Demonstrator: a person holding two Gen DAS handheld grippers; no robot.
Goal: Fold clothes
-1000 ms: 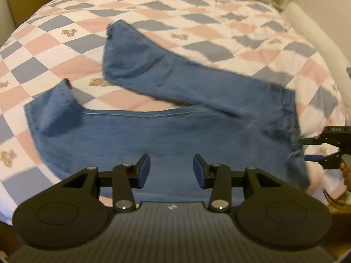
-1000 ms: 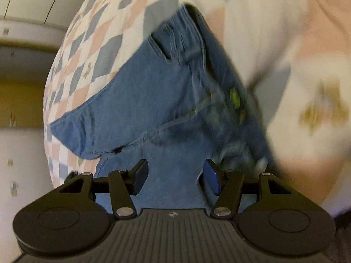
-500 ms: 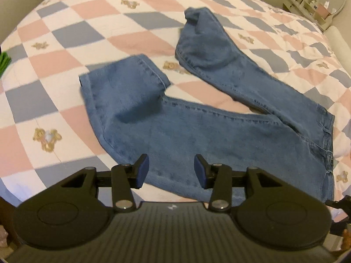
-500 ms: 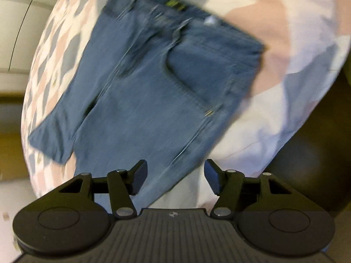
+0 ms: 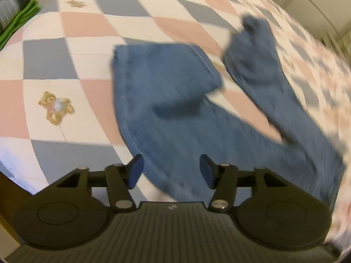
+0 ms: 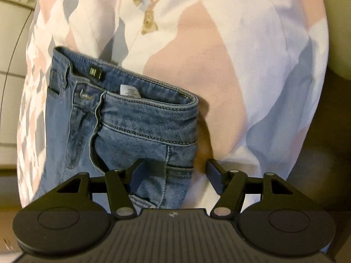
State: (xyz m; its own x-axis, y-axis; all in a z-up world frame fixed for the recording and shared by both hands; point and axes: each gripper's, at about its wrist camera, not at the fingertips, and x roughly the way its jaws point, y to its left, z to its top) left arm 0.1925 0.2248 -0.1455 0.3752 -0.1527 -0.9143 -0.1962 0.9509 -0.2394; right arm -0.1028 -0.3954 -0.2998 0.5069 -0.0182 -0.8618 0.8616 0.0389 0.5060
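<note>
Your right gripper (image 6: 173,175) has its jaws about half spread and closing, with the near corner of the jeans (image 6: 122,118) between them — the left pad sits over the denim just below the waistband (image 6: 153,109), the right pad hangs over bare quilt (image 6: 219,65) past the side seam, and neither pad looks to be pressing cloth yet. Bring that gripper down until both layers of the waistband corner sit between the pads before you let it close, or you will likely pinch only the top layer. Your left gripper (image 5: 171,171) has its jaws about half spread and opening, with nothing held; the near edge of the lower trouser leg lies in the gap, its hem (image 5: 153,50) farther off toward the left. This view is blurred, so the exact edge is hard to judge — slow down before committing. The jeans lie flat on the checked quilt, legs splayed apart, the far leg (image 5: 263,70) angling off to the right. I would take the near leg close to its hem, so both ends can lift together and carry that side over onto the far leg.
</note>
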